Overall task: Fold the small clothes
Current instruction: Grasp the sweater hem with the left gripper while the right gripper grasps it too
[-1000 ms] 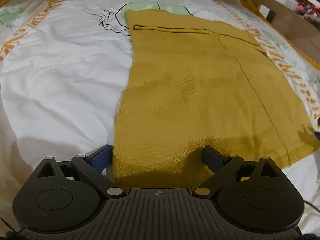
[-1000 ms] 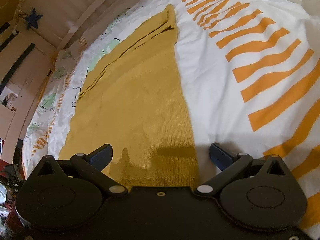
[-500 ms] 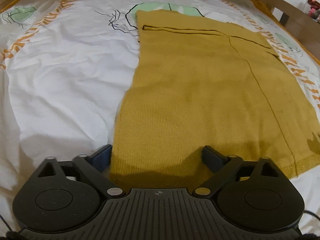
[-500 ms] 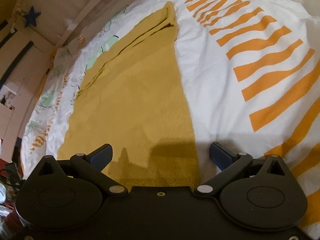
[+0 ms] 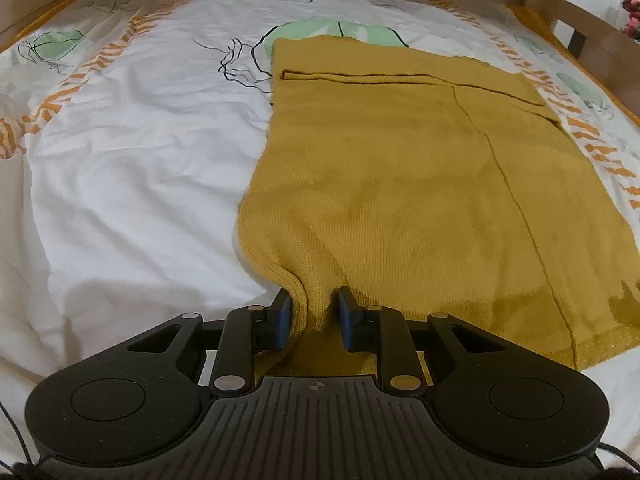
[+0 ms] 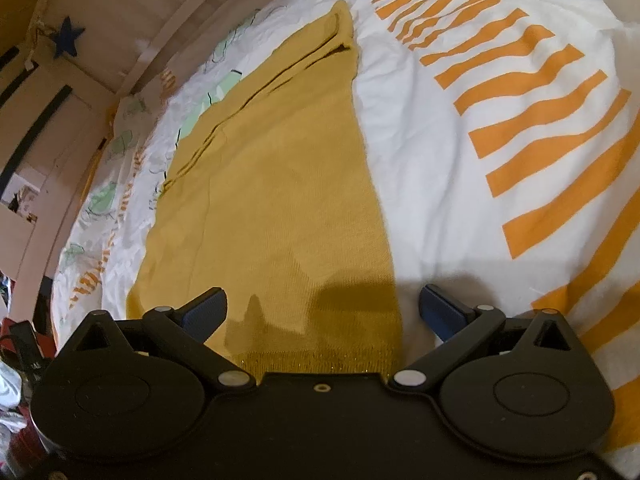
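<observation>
A mustard-yellow knit garment lies flat on the bed, its sleeves folded in, with dark seam lines across it. My left gripper is shut on the garment's near left corner, and the knit bunches up between the blue pads. The same garment shows in the right wrist view. My right gripper is open, its fingers spread either side of the garment's near right corner and hem, low over it.
The bed cover is white with orange stripes and green leaf prints. A wooden bed frame runs along the far and right sides. A wall with a blue star is at the left in the right wrist view.
My left gripper has closed on the near left corner of the garment, pulling the cloth into a ridge. The right gripper has stayed open over the right corner.
</observation>
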`<state>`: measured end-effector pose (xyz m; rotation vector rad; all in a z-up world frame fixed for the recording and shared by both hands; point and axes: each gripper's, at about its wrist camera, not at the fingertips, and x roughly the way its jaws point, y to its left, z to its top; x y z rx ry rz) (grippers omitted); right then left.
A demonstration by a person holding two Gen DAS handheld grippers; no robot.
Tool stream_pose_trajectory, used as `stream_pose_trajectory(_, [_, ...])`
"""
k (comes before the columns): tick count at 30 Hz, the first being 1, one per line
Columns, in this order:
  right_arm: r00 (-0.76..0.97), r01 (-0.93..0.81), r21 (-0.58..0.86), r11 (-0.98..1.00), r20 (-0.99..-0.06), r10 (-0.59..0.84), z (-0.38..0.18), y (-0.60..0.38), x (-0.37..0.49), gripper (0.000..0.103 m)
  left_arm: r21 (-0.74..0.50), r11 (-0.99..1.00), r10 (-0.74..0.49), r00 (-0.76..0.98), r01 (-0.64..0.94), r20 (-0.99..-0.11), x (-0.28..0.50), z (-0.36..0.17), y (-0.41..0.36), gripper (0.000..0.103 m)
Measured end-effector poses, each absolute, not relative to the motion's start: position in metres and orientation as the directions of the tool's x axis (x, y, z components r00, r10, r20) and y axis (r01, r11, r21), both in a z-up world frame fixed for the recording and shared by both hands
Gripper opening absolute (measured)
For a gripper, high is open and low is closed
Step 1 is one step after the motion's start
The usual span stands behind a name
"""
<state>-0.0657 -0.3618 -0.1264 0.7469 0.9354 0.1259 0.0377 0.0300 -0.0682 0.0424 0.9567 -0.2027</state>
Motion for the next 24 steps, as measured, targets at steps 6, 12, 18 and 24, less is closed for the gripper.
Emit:
stream_pose_trajectory(6, [0.564, 0.236, 0.634, 0.736, -0.706, 0.428, -0.128, -0.36, -0.068, 0.014, -0.119, 0.977, -0.199, 0.558, 0.177, -0.806, 0.036, -0.064, 0.039, 0.012])
stream_pose_trajectory(12, [0.633, 0.162, 0.681, 0.714, -0.627, 0.454, -0.117, -0.359, -0.074, 0.015, -0.194, 0.97, -0.243, 0.56, 0.147, -0.792, 0.037, -0.065, 0.048, 0.009])
stream_pose_trajectory(18, [0.701, 0.17, 0.773, 0.611, -0.53, 0.476, -0.113, -0.374, -0.084, 0.015, -0.254, 0.951, -0.308, 0.591, 0.176, -0.745, 0.039, -0.049, 0.051, 0.008])
stream_pose_trajectory(24, [0.686, 0.166, 0.785, 0.596, -0.527, 0.502, -0.113, -0.373, -0.072, 0.015, -0.292, 0.939, -0.338, 0.624, 0.18, -0.704, 0.041, -0.031, 0.054, 0.008])
